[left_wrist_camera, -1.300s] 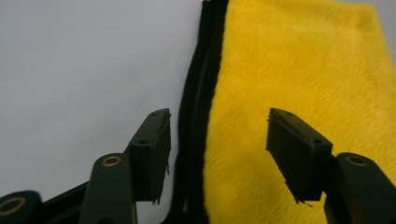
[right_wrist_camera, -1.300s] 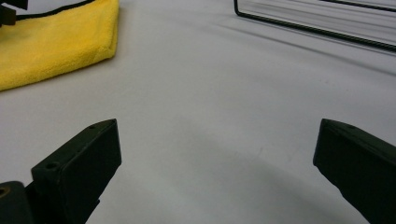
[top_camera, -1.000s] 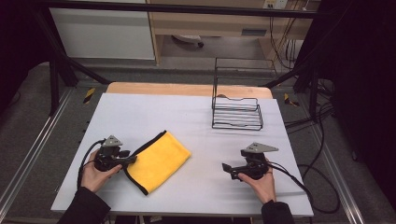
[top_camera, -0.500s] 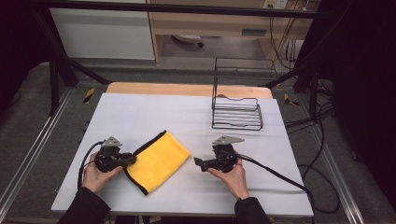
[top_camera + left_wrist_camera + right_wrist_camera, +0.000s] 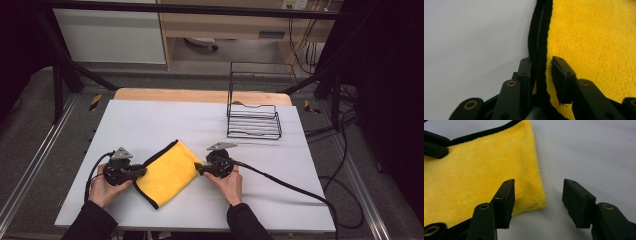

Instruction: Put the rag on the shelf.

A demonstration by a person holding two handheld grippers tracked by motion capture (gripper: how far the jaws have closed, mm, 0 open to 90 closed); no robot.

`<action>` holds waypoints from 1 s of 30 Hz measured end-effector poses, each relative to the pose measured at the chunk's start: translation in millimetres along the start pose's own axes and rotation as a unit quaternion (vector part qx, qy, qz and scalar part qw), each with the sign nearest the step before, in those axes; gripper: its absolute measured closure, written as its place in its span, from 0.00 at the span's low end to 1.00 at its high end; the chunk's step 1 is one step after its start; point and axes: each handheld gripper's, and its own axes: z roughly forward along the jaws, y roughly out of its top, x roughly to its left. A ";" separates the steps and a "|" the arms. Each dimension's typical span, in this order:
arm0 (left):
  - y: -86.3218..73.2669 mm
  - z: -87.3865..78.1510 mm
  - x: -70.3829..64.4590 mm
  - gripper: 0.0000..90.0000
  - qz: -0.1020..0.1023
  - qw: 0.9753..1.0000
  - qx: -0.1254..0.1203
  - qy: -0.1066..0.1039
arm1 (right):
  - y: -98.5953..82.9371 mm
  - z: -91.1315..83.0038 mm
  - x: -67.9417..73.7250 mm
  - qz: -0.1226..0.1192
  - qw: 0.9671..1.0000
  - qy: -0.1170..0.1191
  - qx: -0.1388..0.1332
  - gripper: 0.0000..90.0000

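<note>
High view has our left claw (image 5: 141, 171) clamped on the yellow cloth's (image 5: 167, 172) black-trimmed edge on the white tabletop (image 5: 165, 120); our right claw (image 5: 199, 169), jaws apart, has slid leftward to its opposite corner, ready to pinch.

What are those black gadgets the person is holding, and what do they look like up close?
They are handheld grippers. The left gripper and right gripper are black, each topped with a grey three-cornered plate and trailing a thick black cable. In the gripper views, each has two flat, rectangular black jaws on hinged arms, with brass-coloured rings at the pivots. The person wears dark long sleeves.
</note>
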 end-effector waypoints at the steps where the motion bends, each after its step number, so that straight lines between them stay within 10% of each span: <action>1: -0.1 0.0 0.1 0.76 0.000 1.000 0.000 0.000 | -0.1 1.3 0.2 0.001 1.000 0.000 0.004 0.53; 17: 1.2 -1.5 -1.9 0.83 -0.010 1.000 0.002 -0.001 | -3.3 3.9 4.9 0.069 0.997 0.015 0.027 0.88; 30: 6.3 -4.4 -25.3 0.88 -0.024 0.999 0.006 -0.028 | 14.1 -25.9 -0.1 0.041 0.998 0.017 0.033 0.91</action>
